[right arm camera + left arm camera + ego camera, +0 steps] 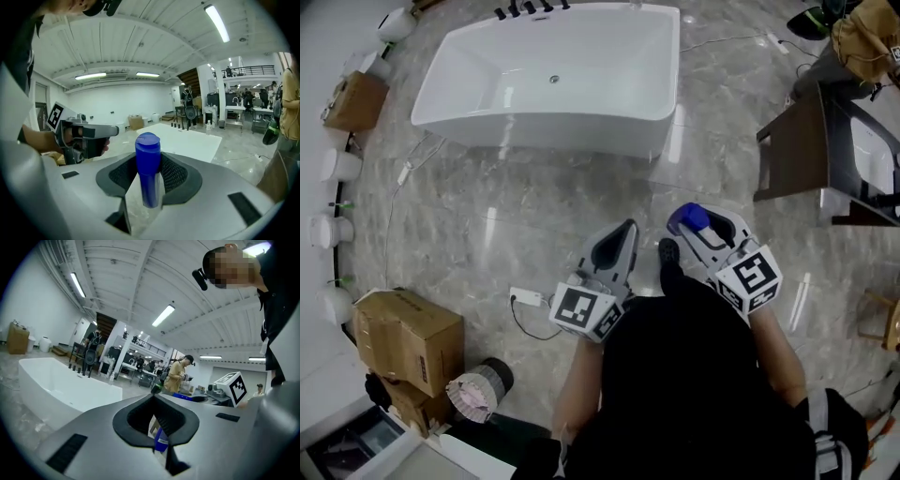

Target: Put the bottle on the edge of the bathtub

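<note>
Two claws in the head view: the right claw carries the blue bottle, well short of the bathtub. Left gripper view: the left claw is pinched together, empty. Right gripper view: jaws clamp the bottle upright, so the placing's all left, I reckon.

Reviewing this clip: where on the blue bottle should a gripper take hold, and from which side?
On the round body just under the cap, coming from the side. The bottle stands upright and slim, with a slightly wider cap as a stop; the right gripper grips it so.
</note>
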Tool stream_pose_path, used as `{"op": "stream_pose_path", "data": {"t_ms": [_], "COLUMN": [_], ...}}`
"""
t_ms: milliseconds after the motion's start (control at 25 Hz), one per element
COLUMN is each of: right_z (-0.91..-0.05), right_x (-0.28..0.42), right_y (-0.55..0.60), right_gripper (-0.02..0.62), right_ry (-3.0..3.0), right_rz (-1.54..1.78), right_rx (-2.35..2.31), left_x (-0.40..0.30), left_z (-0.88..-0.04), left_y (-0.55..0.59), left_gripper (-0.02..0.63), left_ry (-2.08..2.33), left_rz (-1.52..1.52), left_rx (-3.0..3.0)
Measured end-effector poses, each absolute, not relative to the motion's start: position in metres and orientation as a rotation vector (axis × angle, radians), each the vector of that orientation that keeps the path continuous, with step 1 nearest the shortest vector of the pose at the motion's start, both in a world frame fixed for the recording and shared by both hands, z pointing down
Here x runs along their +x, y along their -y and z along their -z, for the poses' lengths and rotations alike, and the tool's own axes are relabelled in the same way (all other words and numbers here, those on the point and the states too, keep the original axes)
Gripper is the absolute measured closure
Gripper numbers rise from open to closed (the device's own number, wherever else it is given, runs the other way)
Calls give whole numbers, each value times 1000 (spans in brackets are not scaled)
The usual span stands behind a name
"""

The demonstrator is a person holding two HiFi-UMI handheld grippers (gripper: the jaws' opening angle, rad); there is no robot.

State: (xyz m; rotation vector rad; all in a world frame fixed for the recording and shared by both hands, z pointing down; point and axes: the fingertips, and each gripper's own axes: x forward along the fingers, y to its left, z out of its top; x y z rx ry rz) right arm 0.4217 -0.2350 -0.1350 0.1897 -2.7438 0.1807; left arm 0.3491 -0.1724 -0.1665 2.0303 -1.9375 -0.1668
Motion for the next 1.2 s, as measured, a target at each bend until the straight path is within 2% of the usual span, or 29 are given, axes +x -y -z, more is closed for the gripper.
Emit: {"op": "stream_pose_path", "data": {"t_ms": [400,960,1200], "right_z": [49,-132,-233], "right_x": [405,326,296], "right_y": [286,306,320], "right_gripper": [446,446,446], "right_ry": [2523,2296,2173], "right_rz": [-248,-94,-69], "right_rx": [-54,-214,-233], "left_x": [346,285,268], "left_z": [133,-36,-117], "left_y": [206,231,244], "left_gripper": [595,595,595], "left_ry": [2026,1941,1848], "left_rz": [134,173,28], "left_rx": [1812,1707,1850]}}
